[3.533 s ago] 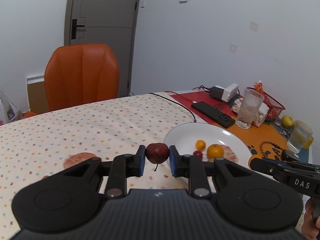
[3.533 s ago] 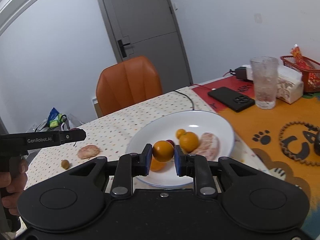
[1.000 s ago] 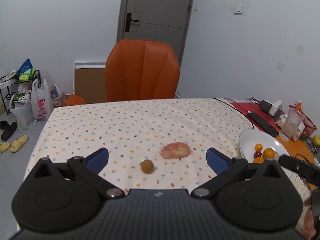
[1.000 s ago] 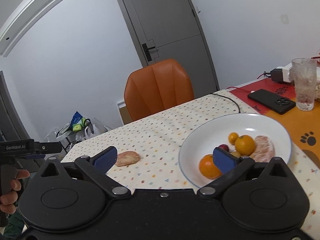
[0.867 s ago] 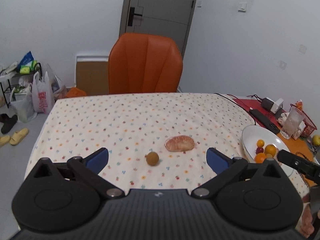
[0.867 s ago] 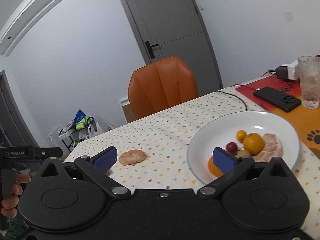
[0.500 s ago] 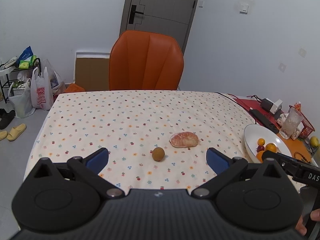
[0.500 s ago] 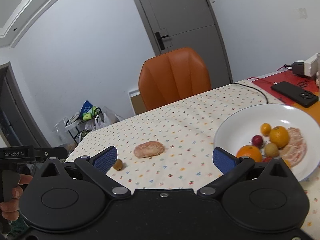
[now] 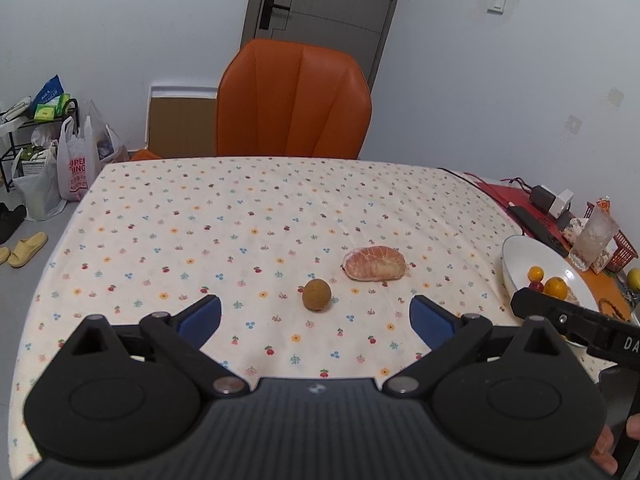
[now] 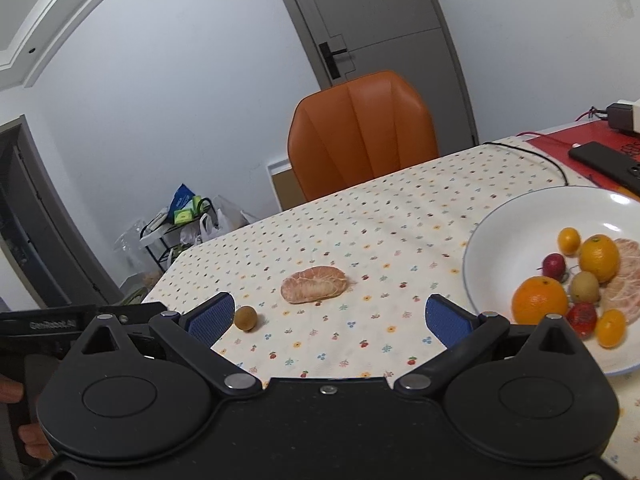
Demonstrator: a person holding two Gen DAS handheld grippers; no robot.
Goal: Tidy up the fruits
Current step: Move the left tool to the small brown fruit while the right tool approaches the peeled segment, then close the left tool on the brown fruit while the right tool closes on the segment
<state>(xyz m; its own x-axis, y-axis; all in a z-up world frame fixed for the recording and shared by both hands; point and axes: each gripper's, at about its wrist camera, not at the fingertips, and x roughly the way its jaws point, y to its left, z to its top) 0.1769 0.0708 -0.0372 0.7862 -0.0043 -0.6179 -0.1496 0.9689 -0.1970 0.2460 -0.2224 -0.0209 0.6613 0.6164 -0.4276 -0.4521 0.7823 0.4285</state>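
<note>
Left gripper [image 9: 315,316] is held wide, empty, above the tablecloth [image 9: 240,216]. Right gripper [image 10: 327,316] is likewise spread, empty. Small brown fruit [image 9: 316,295], possibly a longan, and peeled citrus [image 9: 375,263] are seen near each other on the cloth. White plate [image 10: 516,224] holds oranges and small fruits.

Both grippers are empty now. The left gripper [image 9: 316,316], which earlier pinched a dark red fruit [image 10: 554,264], stands wide apart over the tablecloth, facing the small brown fruit [image 9: 316,294] and the peeled citrus half [image 9: 375,263]. The right gripper [image 10: 326,318] has let go of its orange [image 10: 540,300], which lies on the white plate [image 10: 516,224], and has pulled back leftward.
</note>
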